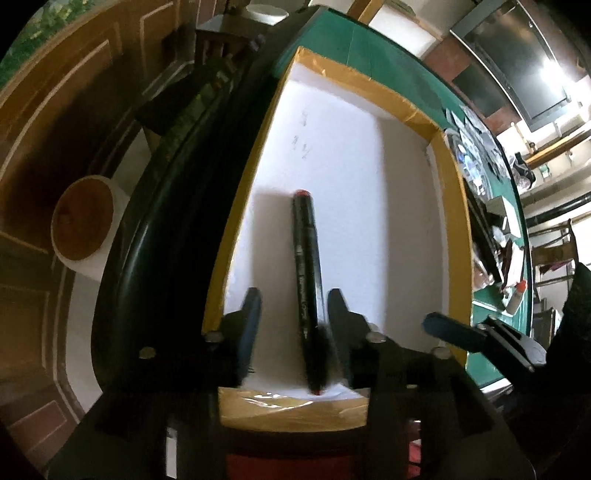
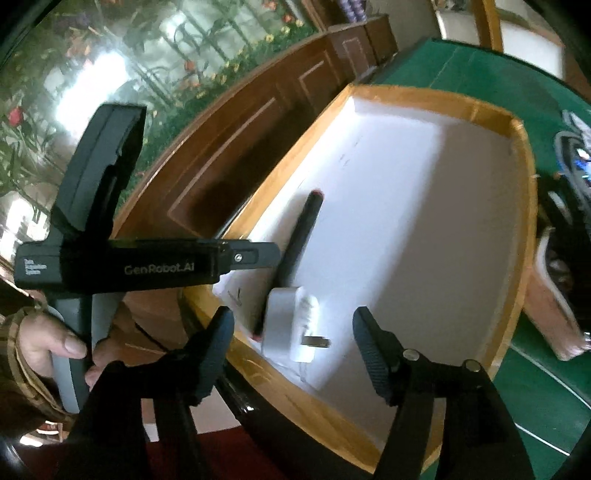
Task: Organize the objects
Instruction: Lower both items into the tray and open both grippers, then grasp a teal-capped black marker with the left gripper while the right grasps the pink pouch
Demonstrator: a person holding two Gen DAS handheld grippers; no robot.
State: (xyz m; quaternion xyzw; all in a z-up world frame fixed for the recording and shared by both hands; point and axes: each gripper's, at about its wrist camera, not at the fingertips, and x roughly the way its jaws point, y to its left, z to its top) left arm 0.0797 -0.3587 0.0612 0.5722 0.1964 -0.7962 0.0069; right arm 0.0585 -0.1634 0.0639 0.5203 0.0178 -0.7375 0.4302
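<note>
A black marker with red ends (image 1: 307, 280) lies inside a white box with tan taped rims (image 1: 458, 236). My left gripper (image 1: 293, 314) is open, its fingers on either side of the marker's near half without touching it. In the right wrist view the marker (image 2: 295, 254) lies near the box's left wall (image 2: 295, 155), and a white plug adapter (image 2: 291, 325) lies next to its near end. My right gripper (image 2: 295, 350) is open above the box's near corner, with the adapter between and beyond its fingers. The left gripper body (image 2: 147, 264) shows at left.
The box sits on a green table (image 1: 332, 33) by its black padded edge (image 1: 155, 236). Clutter of packets and a small bottle (image 1: 515, 295) lies at the right. A round wooden stool (image 1: 83, 225) and brown wall panelling (image 2: 240, 122) are beyond the edge.
</note>
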